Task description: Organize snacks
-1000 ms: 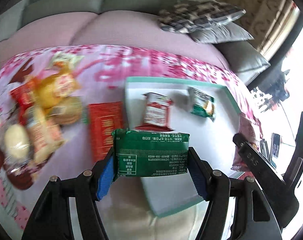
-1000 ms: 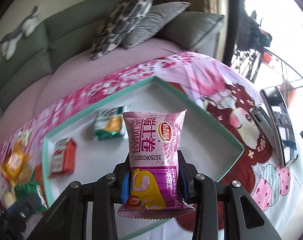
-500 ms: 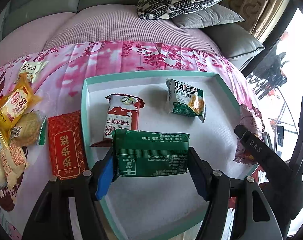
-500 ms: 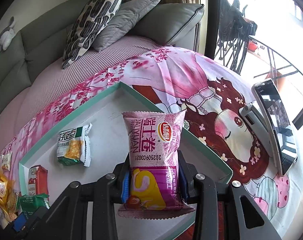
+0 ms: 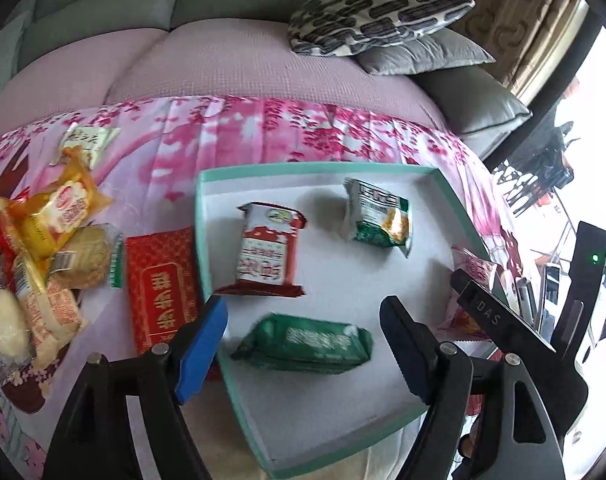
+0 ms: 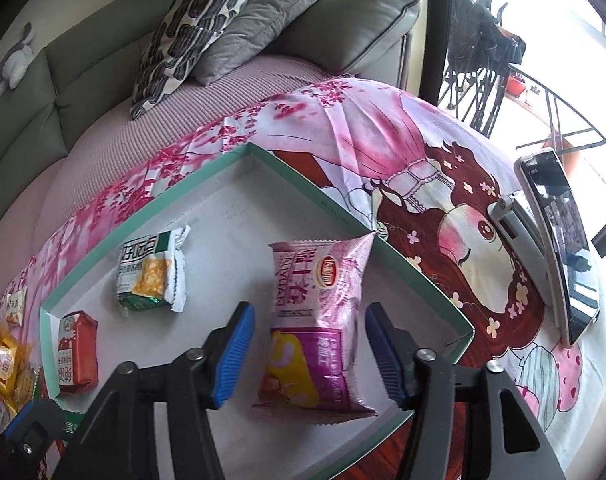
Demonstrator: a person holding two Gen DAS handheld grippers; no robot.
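Observation:
A white tray with a teal rim (image 5: 207,264) (image 6: 303,180) lies on the pink cloth. My left gripper (image 5: 303,348) is open above a dark green snack pack (image 5: 307,344) that lies in the tray between the fingers. My right gripper (image 6: 309,354) is open around a pink chip bag (image 6: 315,320) that rests in the tray's right part. A red-and-white pack (image 5: 269,252) (image 6: 77,356) and a green-and-white pack (image 5: 377,216) (image 6: 151,276) also lie in the tray.
Left of the tray lie a flat red packet (image 5: 163,284) and a pile of yellow and pale snacks (image 5: 47,240). A phone on a stand (image 6: 559,240) sits at the right. A sofa with cushions (image 5: 375,20) is behind.
Both grippers have opened. The green pack has dropped from my left gripper into the tray, and the pink bag has dropped from my right gripper into the tray.

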